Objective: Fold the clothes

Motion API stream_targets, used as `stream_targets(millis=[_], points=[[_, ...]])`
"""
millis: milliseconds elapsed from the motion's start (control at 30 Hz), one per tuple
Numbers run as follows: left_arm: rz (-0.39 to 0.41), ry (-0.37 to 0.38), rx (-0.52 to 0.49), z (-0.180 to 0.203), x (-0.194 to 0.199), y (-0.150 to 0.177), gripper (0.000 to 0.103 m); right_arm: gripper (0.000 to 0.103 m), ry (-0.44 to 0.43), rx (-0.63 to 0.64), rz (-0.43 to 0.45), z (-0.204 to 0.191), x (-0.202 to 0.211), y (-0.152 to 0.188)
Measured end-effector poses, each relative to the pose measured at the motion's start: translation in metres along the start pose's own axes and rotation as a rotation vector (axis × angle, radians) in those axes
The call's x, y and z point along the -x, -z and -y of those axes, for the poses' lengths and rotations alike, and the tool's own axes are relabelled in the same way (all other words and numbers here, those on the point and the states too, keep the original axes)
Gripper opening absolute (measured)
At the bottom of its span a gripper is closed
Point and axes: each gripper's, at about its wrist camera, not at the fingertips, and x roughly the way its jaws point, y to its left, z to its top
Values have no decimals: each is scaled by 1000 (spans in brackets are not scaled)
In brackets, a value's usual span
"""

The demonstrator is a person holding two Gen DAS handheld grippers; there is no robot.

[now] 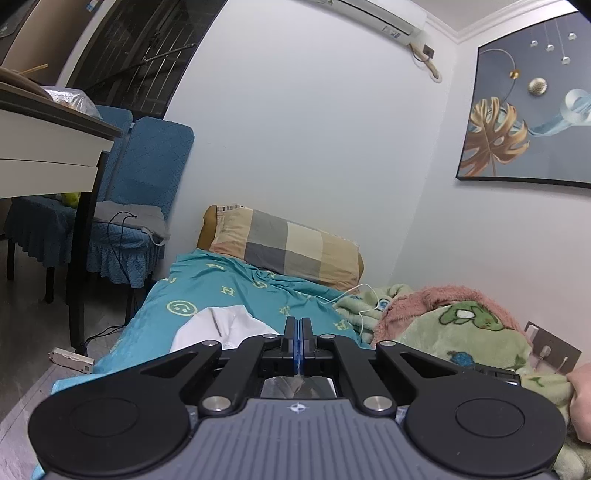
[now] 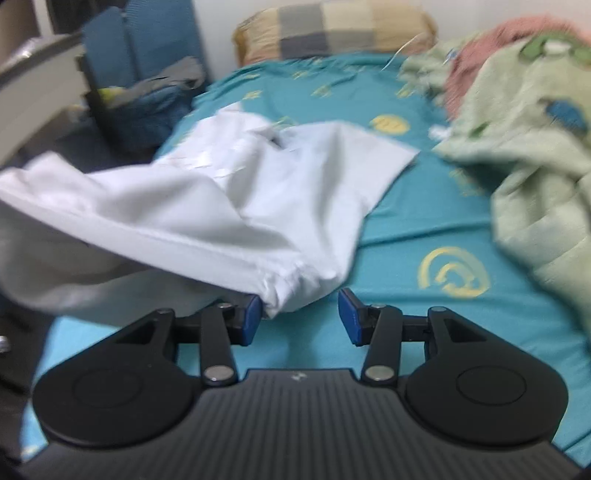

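White shirt on bed sheet, lying up-left from right gripper, jaws apart, its near corner between them touching left pad; left gripper closed, empty.

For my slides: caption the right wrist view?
Open right gripper at the white garment's bunched corner on the teal sheet.

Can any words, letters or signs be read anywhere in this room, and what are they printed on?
"H": pale letter on the teal bedsheet.
"R": same sheet, near the closed left tongs.
Smiley-face sign: same sheet.
Other letters on the sheet: creased or cut off, unreadable.
Sticker on the air conditioner: too small to read.
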Motion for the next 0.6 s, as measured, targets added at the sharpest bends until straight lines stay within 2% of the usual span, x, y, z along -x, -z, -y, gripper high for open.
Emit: stream_targets(millis=[67,133,167,200,300,367,500,567,600], points=[[-14,-12,5,-4,-3,1,1,45,19,-39,39,5,5,0],[-48,-28,9,-8,-10,4,1,27,11,-88,99,15,14,-4],[-70,-36,11,-10,-13,5,1,14,1,-101,144,20,21,-7],[-92,-42,14,-13,-17,7,1,8,-9,-114,189,25,28,-10],[-164,-58,9,-18,-27,15,1,3,-87,-138,310,32,48,-20],[-207,-70,-3,-19,-31,21,1,3,-144,-121,356,31,60,-25],[-282,-93,-38,-21,-33,32,3,3,-222,-75,370,24,67,-30],[-316,-107,-61,-18,-31,38,10,3,-246,-76,348,24,64,-32],[-326,-113,-71,-17,-30,40,18,3,-261,-82,338,25,62,-33]])
